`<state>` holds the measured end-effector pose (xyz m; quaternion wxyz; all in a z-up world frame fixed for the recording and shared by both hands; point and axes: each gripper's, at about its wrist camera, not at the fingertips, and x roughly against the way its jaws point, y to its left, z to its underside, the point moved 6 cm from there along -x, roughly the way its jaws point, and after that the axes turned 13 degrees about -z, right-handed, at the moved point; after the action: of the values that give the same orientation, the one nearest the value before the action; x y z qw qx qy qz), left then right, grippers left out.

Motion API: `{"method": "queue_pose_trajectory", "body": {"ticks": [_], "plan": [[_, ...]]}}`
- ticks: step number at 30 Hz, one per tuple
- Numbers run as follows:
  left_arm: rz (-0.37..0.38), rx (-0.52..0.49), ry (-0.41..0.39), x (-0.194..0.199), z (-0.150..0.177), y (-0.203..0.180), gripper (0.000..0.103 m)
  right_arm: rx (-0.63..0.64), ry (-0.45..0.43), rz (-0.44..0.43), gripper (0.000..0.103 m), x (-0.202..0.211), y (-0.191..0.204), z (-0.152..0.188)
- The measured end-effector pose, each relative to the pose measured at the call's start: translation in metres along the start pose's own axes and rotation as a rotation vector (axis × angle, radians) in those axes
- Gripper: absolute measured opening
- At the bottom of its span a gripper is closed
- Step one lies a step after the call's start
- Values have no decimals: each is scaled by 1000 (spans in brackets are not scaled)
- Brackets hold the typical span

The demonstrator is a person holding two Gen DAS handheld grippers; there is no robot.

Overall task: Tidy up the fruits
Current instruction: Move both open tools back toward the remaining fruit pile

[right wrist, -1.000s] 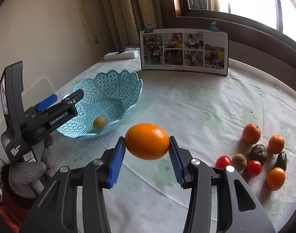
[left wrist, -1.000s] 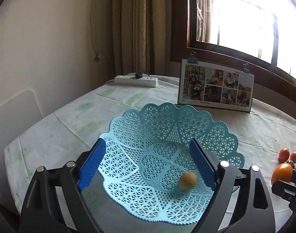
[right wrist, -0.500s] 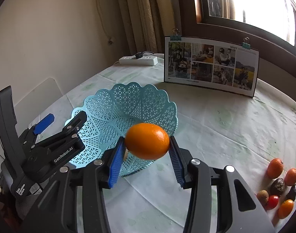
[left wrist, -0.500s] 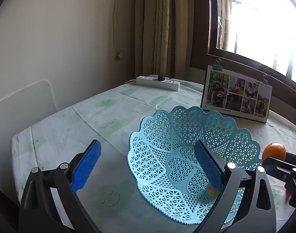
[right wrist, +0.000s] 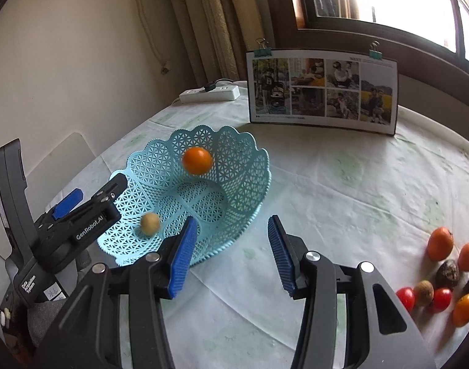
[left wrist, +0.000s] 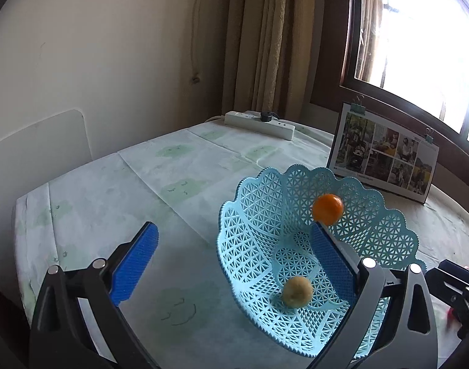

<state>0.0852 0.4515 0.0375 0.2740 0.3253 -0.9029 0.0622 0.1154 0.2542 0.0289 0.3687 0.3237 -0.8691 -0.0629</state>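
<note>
My right gripper [right wrist: 231,252] hangs just before the near rim of the blue lattice basket [right wrist: 243,190], jaws spread and empty. My left gripper [left wrist: 234,261] stands equally wide, one finger inside the basket's left wall, the other outside over bare tablecloth [left wrist: 172,184]. The basket contains an orange [right wrist: 196,160], slightly blurred against the far wall, and a small tan fruit [right wrist: 150,224]. Loose fruits [right wrist: 443,264] cluster well right.

Orange [right wrist: 196,160] against blue lattice basket's [right wrist: 249,190] far wall, small tan fruit [right wrist: 150,223] inside, other fruits [right wrist: 443,270] clustered on table
</note>
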Motion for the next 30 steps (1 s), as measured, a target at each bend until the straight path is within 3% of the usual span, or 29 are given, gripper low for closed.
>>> {"method": "queue_pose_trajectory", "body": {"ticks": [7, 17, 30], "plan": [[-4, -78, -55, 12, -1, -15, 100, -51, -27, 40, 54, 19, -20, 9], [121, -211, -73, 43, 7, -62, 100, -147, -83, 125, 56, 64, -72, 21], [211, -294, -88, 77, 13, -111, 100, -252, -142, 341, 58, 135, -171, 29]]}}
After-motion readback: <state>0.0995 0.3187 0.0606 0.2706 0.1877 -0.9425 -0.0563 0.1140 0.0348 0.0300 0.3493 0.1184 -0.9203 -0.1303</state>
